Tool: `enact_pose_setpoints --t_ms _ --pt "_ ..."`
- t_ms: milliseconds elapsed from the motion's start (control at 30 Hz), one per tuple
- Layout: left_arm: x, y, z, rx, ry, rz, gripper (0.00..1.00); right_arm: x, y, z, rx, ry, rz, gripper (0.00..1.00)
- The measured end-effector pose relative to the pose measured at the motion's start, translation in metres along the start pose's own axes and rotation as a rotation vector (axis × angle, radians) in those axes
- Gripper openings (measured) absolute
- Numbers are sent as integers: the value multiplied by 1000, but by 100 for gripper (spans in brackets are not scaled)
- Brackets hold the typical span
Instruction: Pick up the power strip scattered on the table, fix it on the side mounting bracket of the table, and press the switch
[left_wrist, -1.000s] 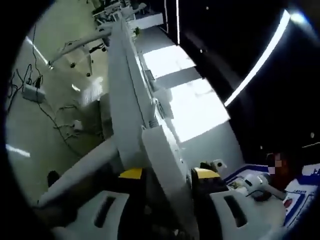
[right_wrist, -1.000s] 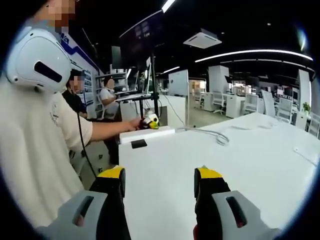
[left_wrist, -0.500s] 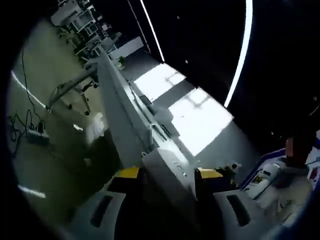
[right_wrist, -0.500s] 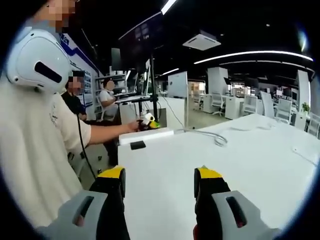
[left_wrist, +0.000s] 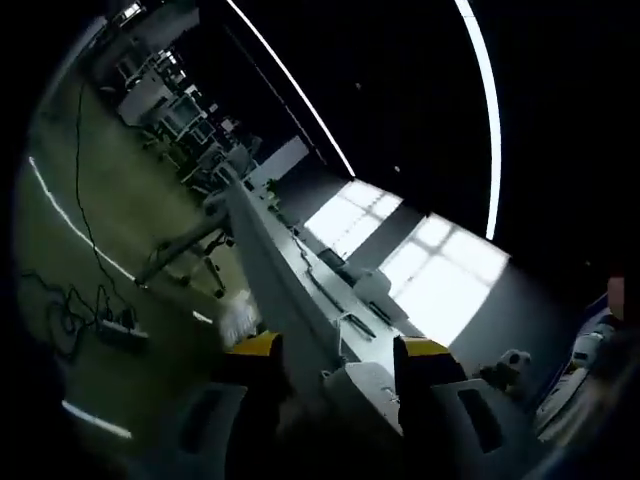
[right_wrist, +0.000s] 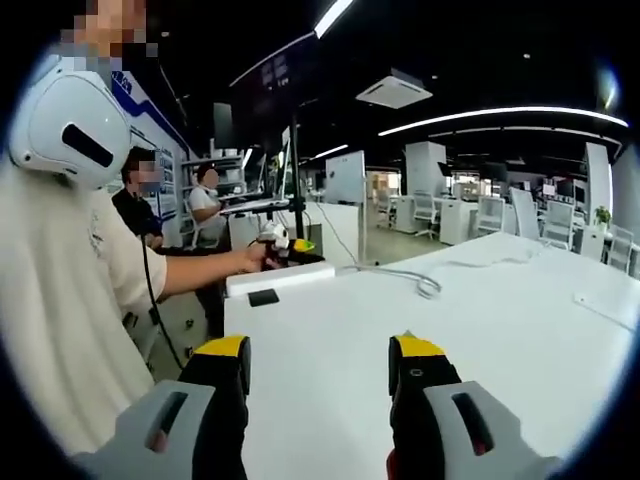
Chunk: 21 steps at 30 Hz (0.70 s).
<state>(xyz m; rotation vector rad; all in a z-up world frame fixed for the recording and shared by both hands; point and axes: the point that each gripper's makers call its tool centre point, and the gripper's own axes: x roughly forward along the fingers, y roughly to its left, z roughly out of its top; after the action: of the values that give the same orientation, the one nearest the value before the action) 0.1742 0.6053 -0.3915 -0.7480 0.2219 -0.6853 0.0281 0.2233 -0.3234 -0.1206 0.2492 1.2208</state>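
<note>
Your left gripper (left_wrist: 330, 350) has its yellow-tipped jaws pinching one end of the white power strip (left_wrist: 365, 385), which fills the gap between them. The view is rolled hard, looking along the table edge (left_wrist: 285, 280), so you seem to be holding the strip low against the table's side, probably to line it up with the mounting bracket (I cannot make out the bracket itself). Beyond lie floor, a trailing cable (left_wrist: 80, 330) and bright windows (left_wrist: 420, 265).

Your right gripper (right_wrist: 318, 352) hovers over the white tabletop (right_wrist: 480, 340), jaws spread and holding nothing, likely kept free to press the switch. Farther off, at the far left corner of the table, a person's hand (right_wrist: 258, 255) reaches towards a small dark item (right_wrist: 264, 297), and a grey cable (right_wrist: 405, 278) loops across the surface.
</note>
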Motion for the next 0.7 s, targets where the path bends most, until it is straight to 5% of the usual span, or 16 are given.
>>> enact_pose_setpoints --t_ms 233,433,700 --pt "2 -28 15 149 -12 40 51 -9 -12 10 3 -51 -70 53" --pt "2 -55 14 249 3 96 43 -22 -29 22 10 -112 -168 54" --pt "-3 -90 27 377 -80 145 49 -60 -60 34 13 -200 -344 55"
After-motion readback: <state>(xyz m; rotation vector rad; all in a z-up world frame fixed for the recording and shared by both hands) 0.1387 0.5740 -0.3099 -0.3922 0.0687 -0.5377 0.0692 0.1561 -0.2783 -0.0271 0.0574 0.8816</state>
